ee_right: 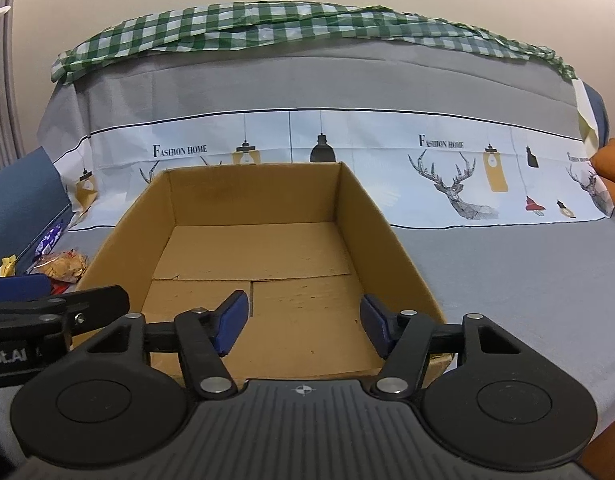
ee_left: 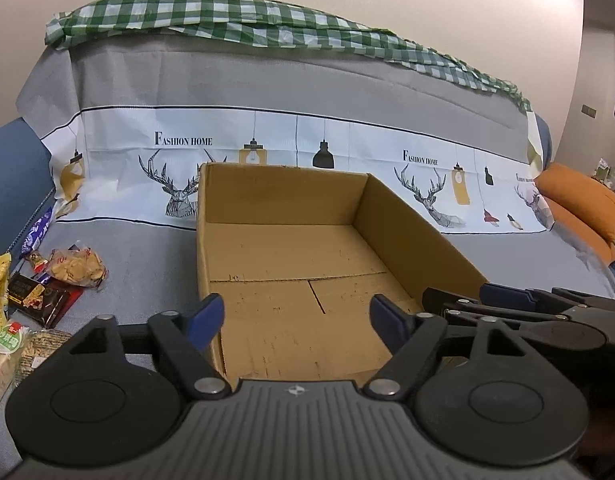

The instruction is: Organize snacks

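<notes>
Snacks (ee_left: 73, 270) lie left of the cardboard box (ee_left: 391, 216); each hand-held gripper (ee_left: 295, 316) (ee_right: 303, 322) tilts down, jaws apart, empty.

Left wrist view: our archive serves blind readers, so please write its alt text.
An empty cardboard box sits open on a grey-covered sofa, directly ahead of the open, empty left gripper. Packaged snacks lie scattered to its left.
</notes>
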{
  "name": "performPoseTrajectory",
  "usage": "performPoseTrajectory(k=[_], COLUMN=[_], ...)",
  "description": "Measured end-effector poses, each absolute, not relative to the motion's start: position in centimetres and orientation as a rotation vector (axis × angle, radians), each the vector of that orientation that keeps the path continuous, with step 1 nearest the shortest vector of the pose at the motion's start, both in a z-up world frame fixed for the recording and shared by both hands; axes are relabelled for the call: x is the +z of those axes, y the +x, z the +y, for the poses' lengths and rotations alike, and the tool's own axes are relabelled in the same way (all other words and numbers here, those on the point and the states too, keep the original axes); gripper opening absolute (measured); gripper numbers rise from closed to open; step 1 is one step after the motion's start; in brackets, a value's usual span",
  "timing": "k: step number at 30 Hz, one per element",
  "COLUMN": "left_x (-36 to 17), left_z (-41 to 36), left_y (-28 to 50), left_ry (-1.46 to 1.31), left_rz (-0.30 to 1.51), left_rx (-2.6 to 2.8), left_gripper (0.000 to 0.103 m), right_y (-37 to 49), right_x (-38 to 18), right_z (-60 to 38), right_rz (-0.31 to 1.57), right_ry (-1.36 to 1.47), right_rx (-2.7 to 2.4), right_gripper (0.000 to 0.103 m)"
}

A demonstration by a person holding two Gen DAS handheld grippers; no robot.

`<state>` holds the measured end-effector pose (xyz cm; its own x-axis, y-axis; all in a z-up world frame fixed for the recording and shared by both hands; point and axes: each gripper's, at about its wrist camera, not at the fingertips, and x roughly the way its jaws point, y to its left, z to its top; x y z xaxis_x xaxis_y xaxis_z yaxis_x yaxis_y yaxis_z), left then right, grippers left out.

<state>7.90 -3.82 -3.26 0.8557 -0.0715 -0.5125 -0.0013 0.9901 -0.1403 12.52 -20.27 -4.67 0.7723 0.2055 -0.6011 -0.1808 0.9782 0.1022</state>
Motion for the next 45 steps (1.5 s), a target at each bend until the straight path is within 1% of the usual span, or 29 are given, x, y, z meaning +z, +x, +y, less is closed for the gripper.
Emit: performPoseTrajectory(k=[3, 4, 6, 7, 8, 9, 11, 13, 14, 15, 19, 22, 25, 27, 32, 33, 35, 36, 38, 39, 40, 41, 42, 44, 45], left_x=[-3.2, -3.2, -3.2, -3.2, -3.2, -3.2, -3.2, -3.2, -3.2, -3.1, -2.2, -1.0, 0.0, -0.1, -3.2, -4.4, -6.5, -6.9, -7.6, -7.9, -8.2, -8.5, -8.5, -8.7, -8.8], left_z=[-3.7, -3.7, -3.7, -3.7, -3.7, -3.6, -3.4, -3.1, -2.9, -2.8, -1.5, 0.0, 2.5, 4.9, 12.8, 14.2, 17.5, 19.2, 21.5, 22.6, 23.2, 23.6, 23.9, 23.7, 23.4], left_y=[8.0, 8.1, 8.1, 8.1, 8.1, 8.1, 8.1, 8.1, 8.0, 7.9, 7.5, 7.2, 7.0, 7.1, 6.9, 6.7, 6.8, 6.7, 6.8, 6.9, 7.0, 7.2, 7.7, 8.3, 8.7], left_ry=[-0.143, -0.144, -0.142, -0.141, -0.139, -0.137, -0.136, -0.150, -0.156, -0.156, -0.164, -0.120, -0.012, 0.033, 0.014, -0.010, -0.148, -0.225, -0.335, -0.390, -0.420, -0.436, -0.440, -0.429, -0.416], left_rz=[0.546, 0.548, 0.551, 0.552, 0.552, 0.551, 0.549, 0.552, 0.550, 0.545, 0.547, 0.539, 0.512, 0.529, 0.628, 0.651, 0.721, 0.707, 0.720, 0.734, 0.744, 0.757, 0.779, 0.821, 0.841], left_rx=[-0.042, -0.045, -0.056, -0.063, -0.069, -0.073, -0.082, -0.097, -0.106, -0.114, -0.180, -0.242, -0.262, -0.268, -0.198, -0.170, -0.114, -0.079, -0.032, -0.006, 0.010, 0.020, 0.025, 0.010, 0.001], left_gripper=[0.074, 0.069, 0.058, 0.054, 0.049, 0.040, 0.027, 0.020, 0.014, 0.013, 0.013, 0.013, 0.014, 0.015, 0.015, 0.016, 0.017, 0.020, 0.023, 0.024, 0.025, 0.029, 0.036, 0.042, 0.048], right_y=[12.5, 12.5, 12.5, 12.5, 12.5, 12.5, 12.5, 12.5, 12.5, 12.4, 12.1, 11.8, 11.5, 11.2, 10.2, 9.9, 9.3, 9.0, 8.2, 7.7, 7.0, 6.5, 6.0, 5.3, 5.1], right_x=[-4.7, -4.7, -4.6, -4.6, -4.6, -4.6, -4.7, -4.6, -4.6, -4.5, -4.1, -3.6, -3.1, -2.8, -2.3, -2.3, -2.7, -3.1, -3.6, -4.0, -4.1, -4.3, -4.4, -4.4, -4.5], right_z=[-20.3, -20.2, -20.2, -20.2, -20.3, -20.2, -20.2, -20.1, -20.0, -19.9, -19.1, -18.5, -17.6, -16.9, -13.8, -13.0, -11.1, -10.0, -8.1, -7.2, -6.4, -5.7, -5.2, -4.9, -5.0], right_rz=[0.655, 0.654, 0.653, 0.653, 0.652, 0.650, 0.648, 0.646, 0.643, 0.639, 0.609, 0.601, 0.601, 0.601, 0.597, 0.599, 0.626, 0.653, 0.672, 0.677, 0.654, 0.633, 0.614, 0.592, 0.588], right_ry=[0.038, 0.038, 0.039, 0.039, 0.040, 0.040, 0.041, 0.045, 0.046, 0.045, 0.041, 0.054, 0.087, 0.106, 0.112, 0.108, 0.088, 0.067, 0.030, 0.016, -0.011, -0.044, -0.072, -0.062, -0.047], right_rx=[0.219, 0.221, 0.226, 0.228, 0.230, 0.230, 0.232, 0.236, 0.241, 0.245, 0.266, 0.289, 0.329, 0.361, 0.455, 0.487, 0.570, 0.625, 0.679, 0.711, 0.717, 0.721, 0.726, 0.702, 0.696], right_gripper=[0.058, 0.057, 0.055, 0.054, 0.052, 0.050, 0.047, 0.041, 0.036, 0.033, 0.032, 0.032, 0.036, 0.037, 0.037, 0.039, 0.044, 0.044, 0.045, 0.056, 0.062, 0.070, 0.070, 0.070, 0.068])
